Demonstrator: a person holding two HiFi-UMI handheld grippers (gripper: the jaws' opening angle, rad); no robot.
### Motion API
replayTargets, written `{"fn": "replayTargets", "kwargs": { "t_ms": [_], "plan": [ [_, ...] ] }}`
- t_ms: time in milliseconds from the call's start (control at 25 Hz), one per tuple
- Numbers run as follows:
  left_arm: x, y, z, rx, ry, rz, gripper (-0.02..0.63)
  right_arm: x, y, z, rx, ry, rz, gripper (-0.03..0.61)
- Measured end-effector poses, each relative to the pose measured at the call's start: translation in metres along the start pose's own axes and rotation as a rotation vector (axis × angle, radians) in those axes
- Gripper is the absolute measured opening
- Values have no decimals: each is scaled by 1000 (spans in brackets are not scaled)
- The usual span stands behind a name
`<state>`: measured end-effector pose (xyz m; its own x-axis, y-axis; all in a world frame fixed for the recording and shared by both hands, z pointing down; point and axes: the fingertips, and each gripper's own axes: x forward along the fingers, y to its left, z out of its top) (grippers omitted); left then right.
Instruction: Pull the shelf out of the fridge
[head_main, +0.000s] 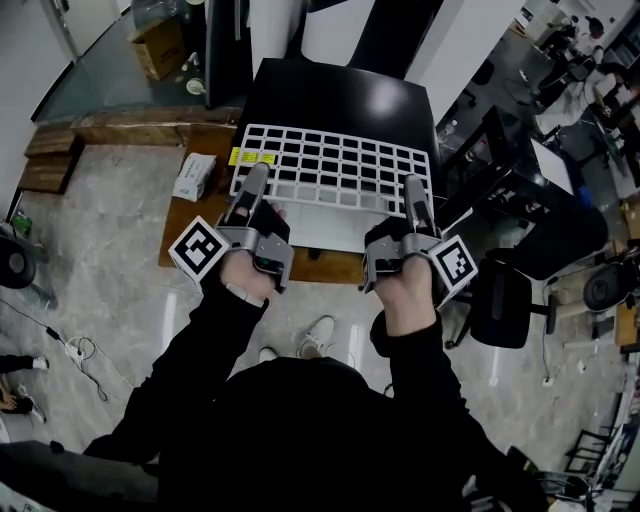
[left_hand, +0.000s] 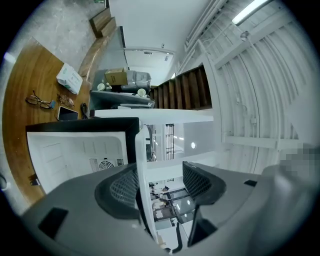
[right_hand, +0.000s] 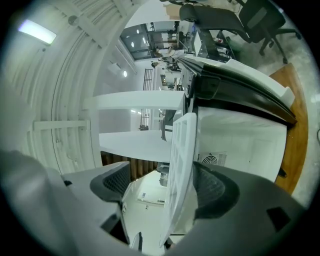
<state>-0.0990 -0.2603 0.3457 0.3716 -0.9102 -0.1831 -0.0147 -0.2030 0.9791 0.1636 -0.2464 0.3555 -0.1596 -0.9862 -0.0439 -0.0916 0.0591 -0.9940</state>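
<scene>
A white wire shelf (head_main: 330, 170) lies level in front of me, and its far part overlaps the black fridge (head_main: 340, 100) in the head view. My left gripper (head_main: 255, 185) is at the shelf's near left edge and my right gripper (head_main: 415, 195) at its near right edge. In the left gripper view the shelf (left_hand: 141, 165) stands edge-on between the open jaws of that gripper (left_hand: 160, 182), close to one pad and clear of the other. The right gripper (right_hand: 162, 182) is also open, with the shelf (right_hand: 181, 150) edge-on beside one pad. The fridge's white inside (left_hand: 75, 155) shows behind.
The fridge stands on a low wooden platform (head_main: 200, 215) with a tissue pack (head_main: 194, 176), glasses (left_hand: 39, 101) and a phone (left_hand: 67, 113). A cardboard box (head_main: 160, 45) sits far left. A black office chair (head_main: 500, 300) is close on the right.
</scene>
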Motion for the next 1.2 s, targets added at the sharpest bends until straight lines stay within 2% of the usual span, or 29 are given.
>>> {"fn": "replayTargets", "kwargs": {
  "t_ms": [200,280,480,800,960,1080,1200],
  "plan": [
    [-4,-7,-2,93,-10,-4,324,-6,-4,6,-28,-4,-7,394],
    [-3,-8,-1,120,-6,-9,333,-8,-5,8,-41,-10,-4,396],
    [-4,-13,1,57,-7,-10,342,-10,1,-3,-33,-3,2,399],
    [0,-13,-1,59,-11,6,400,-14,-6,-6,-16,18,-4,403],
    [2,-7,-8,54,-2,6,405,-13,-7,-6,-10,31,-1,403],
    [1,-6,-16,76,14,6,407,-15,-9,-7,-13,40,-1,403],
    [-8,-9,-22,146,38,-20,407,-22,-10,-12,-57,49,5,403]
  ]
}}
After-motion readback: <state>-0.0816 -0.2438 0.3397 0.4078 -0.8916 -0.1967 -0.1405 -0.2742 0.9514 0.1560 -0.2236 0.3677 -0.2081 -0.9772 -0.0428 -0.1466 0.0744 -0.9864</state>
